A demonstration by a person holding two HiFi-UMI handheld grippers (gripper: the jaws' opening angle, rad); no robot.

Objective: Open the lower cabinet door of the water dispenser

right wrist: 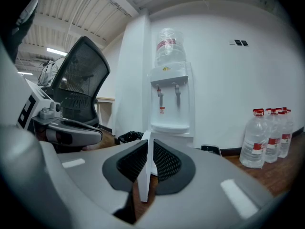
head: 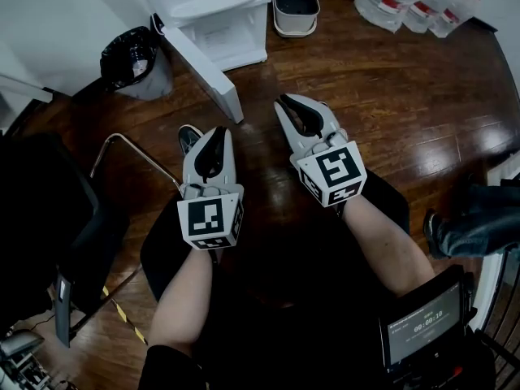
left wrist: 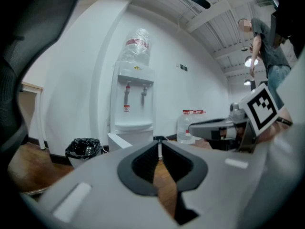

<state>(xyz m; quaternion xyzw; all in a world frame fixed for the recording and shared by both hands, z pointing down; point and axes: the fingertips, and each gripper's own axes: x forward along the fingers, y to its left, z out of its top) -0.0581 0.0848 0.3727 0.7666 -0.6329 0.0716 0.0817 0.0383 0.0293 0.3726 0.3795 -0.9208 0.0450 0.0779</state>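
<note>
Head view: the water dispenser [head: 219,23] sits at top centre, its lower cabinet door [head: 203,71] already swung out toward me. So I judge both tools are parked clear of it, not working. I count one left gripper [head: 218,135], one right gripper [head: 283,102], one trash bin [head: 134,59] and at least three spare bottles [head: 414,2] at upper right. Left gripper view: jaws together on nothing, dispenser mid-left. Right gripper view: jaws closed and empty — the door's white edge only shows through the slit beyond them.
</note>
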